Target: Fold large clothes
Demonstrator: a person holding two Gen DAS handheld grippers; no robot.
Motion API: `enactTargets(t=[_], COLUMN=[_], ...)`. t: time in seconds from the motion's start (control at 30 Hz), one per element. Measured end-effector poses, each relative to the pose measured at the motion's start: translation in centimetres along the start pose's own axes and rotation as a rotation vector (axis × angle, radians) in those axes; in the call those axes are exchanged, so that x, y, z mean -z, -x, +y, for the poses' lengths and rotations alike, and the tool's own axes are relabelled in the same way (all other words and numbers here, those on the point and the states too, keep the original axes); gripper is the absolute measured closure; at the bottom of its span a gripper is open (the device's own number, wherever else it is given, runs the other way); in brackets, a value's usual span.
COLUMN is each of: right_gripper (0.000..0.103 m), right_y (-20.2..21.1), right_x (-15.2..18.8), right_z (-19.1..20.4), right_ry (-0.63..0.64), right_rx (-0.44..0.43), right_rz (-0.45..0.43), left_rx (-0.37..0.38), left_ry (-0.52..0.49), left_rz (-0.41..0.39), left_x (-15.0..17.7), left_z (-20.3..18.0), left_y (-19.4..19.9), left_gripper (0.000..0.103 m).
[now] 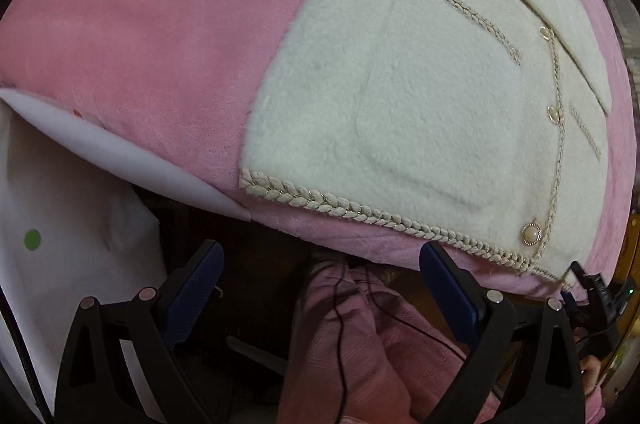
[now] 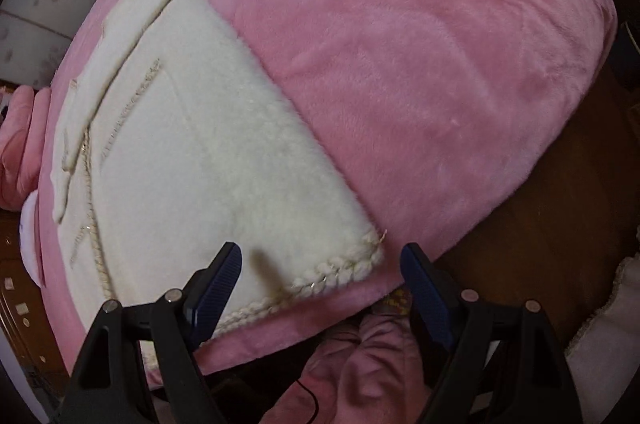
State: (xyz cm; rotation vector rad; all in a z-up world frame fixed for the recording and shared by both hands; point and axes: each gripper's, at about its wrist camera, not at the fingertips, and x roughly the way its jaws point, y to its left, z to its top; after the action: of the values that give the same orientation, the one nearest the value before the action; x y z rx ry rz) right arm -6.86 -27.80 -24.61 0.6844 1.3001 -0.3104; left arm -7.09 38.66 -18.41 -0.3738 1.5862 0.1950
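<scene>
A cream fleece jacket (image 1: 420, 111) with braided trim, pockets and pearl buttons lies flat on a pink blanket (image 1: 152, 23). Its sleeves look folded in over the front. My left gripper (image 1: 320, 264) is open and empty, just below the jacket's braided hem, over the blanket's near edge. In the right wrist view the same jacket (image 2: 208, 143) lies left of centre. My right gripper (image 2: 320, 264) is open and empty, with its left finger over the hem and the hem's right corner between the fingers.
The pink blanket (image 2: 440, 63) covers a raised surface with a wooden floor (image 2: 560, 224) to the right. A white sheet (image 1: 60, 224) hangs at left. The person's pink trousers (image 1: 360, 344) and a black cable are below the grippers.
</scene>
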Motion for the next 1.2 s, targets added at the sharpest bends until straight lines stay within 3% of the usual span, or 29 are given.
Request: enactTargets(t=[0.07, 0.13, 0.2, 0.27, 0.47, 0.73, 0.87, 0.97, 1.13, 1.2], right_gripper=[0.044, 0.048, 0.069, 0.083, 0.086, 0.087, 0.087, 0.087, 0.087, 0.087], right_y=[-0.8, -1.2, -1.3, -1.5, -1.1, 0.0, 1.2, 1.6, 1.8, 2.3], right_x=[-0.1, 0.0, 0.2, 0.6, 0.3, -0.7, -0.8, -0.4, 0.3, 0.6], right_z=[0.6, 1.9, 3.2, 4.1, 3.8, 3.7, 4.2, 5.4, 7.6, 8.8], right_ry=[0.078, 0.194, 0.284, 0.353, 0.352, 0.288, 0.259, 0.24, 0.154, 0.119], right_rx=[0.017, 0.072, 0.122, 0.171, 0.149, 0.099, 0.003, -0.053, -0.166, -0.218], right_rz=[0.002, 0.001, -0.003, 0.006, 0.027, 0.06, 0.055, 0.053, 0.036, 0.019], left_rx=[0.001, -0.019, -0.04, -0.052, -0.081, -0.098, -0.009, 0.048, 0.123, 0.204], left_ry=[0.007, -0.004, -0.019, -0.037, 0.002, -0.069, -0.021, -0.006, -0.098, -0.106], left_rz=[-0.012, -0.03, -0.049, -0.064, -0.102, -0.091, -0.01, 0.017, -0.033, -0.081], left_x=[0.2, 0.2, -0.1, -0.6, -1.9, -3.5, -4.1, -4.1, -3.7, -3.7], left_z=[0.2, 0.4, 0.2, 0.3, 1.3, 1.0, 0.8, 0.4, -1.9, -2.7], left_y=[-0.3, -0.6, -1.0, -1.6, -3.7, -6.2, -6.0, -5.7, -3.2, -1.1], left_gripper=[0.006, 0.006, 0.006, 0.006, 0.006, 0.008, 0.041, 0.076, 0.08, 0.081])
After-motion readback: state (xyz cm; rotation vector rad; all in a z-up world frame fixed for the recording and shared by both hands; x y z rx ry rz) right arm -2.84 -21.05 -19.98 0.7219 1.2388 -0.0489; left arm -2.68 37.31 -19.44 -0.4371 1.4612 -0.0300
